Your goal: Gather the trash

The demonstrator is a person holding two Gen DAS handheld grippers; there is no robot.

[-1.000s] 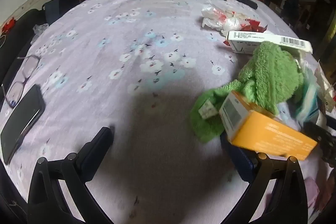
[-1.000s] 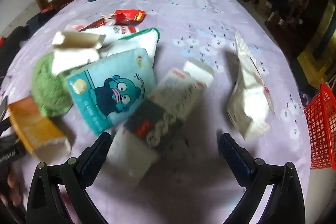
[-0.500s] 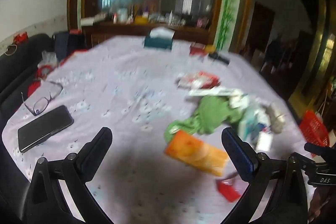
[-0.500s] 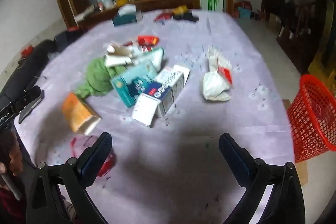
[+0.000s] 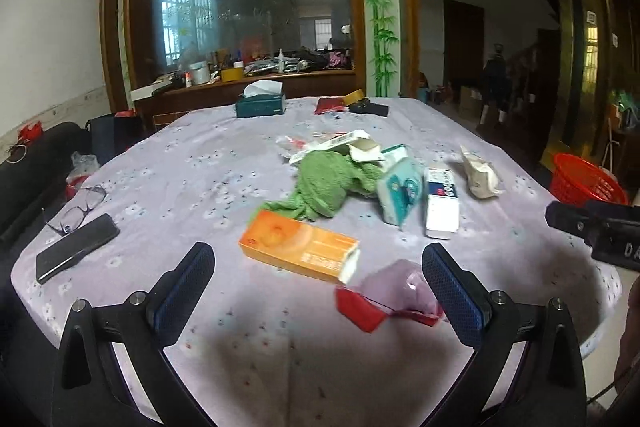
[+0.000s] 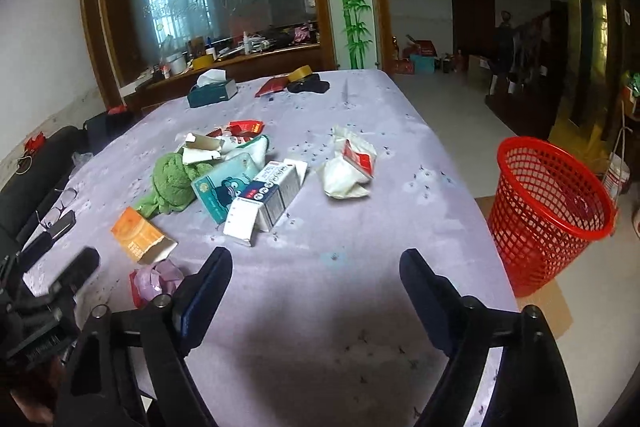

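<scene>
Trash lies in a pile mid-table: an orange box (image 5: 298,251) (image 6: 140,237), a green cloth (image 5: 324,183) (image 6: 172,183), a teal tissue pack (image 5: 400,191) (image 6: 224,187), a white and blue carton (image 5: 440,203) (image 6: 268,199) and a crumpled white bag (image 5: 480,173) (image 6: 348,167). A red and pink wrapper (image 5: 384,295) (image 6: 156,281) lies nearest. My left gripper (image 5: 316,259) hovers open, short of the orange box. My right gripper (image 6: 316,261) hangs over bare cloth, its jaws closing with nothing between them. A red mesh basket (image 6: 548,203) (image 5: 584,183) stands on the floor, right of the table.
A black phone (image 5: 76,247) and glasses (image 5: 76,207) lie at the table's left edge. A green tissue box (image 5: 260,103) and dark items sit at the far end. Dark seats line the left side. Open floor lies right of the table.
Both grippers have drawn back and up from the pile, so the whole table and the red basket now show. The right jaws have narrowed a little.
</scene>
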